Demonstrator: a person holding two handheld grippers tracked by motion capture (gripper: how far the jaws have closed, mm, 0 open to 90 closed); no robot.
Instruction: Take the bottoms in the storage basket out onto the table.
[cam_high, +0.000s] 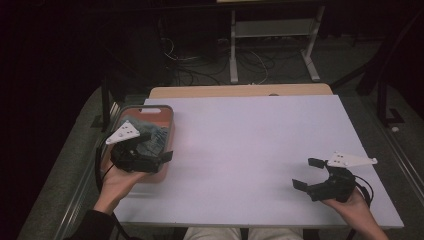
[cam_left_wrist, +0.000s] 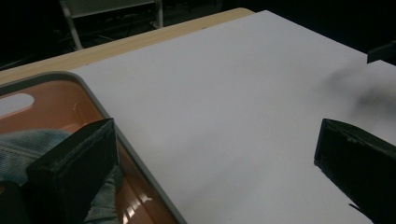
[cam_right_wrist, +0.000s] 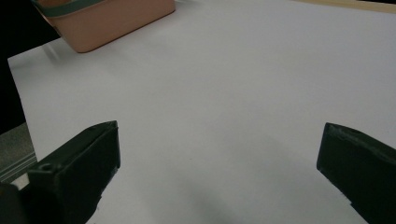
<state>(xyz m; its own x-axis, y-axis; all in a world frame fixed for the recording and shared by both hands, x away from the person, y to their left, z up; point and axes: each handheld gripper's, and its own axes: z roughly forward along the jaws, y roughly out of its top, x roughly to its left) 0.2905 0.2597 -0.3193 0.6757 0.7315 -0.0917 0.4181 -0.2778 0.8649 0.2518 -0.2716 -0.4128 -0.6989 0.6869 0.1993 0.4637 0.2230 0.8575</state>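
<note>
We held our right gripper (cam_high: 306, 173) near the front right edge of the white table (cam_high: 250, 150), with its jaws wide apart and nothing between them. Our left gripper (cam_high: 159, 148) hung over the pink bin (cam_high: 165, 111) at the table's left side, jaws wide apart too. A blue cloth (cam_high: 152, 135) lay inside the bin, just under that gripper.

Glossy pink plastic bin (cam_left_wrist: 70, 109), faded denim cloth (cam_left_wrist: 23, 149), matt white tabletop (cam_left_wrist: 224, 107).
</note>
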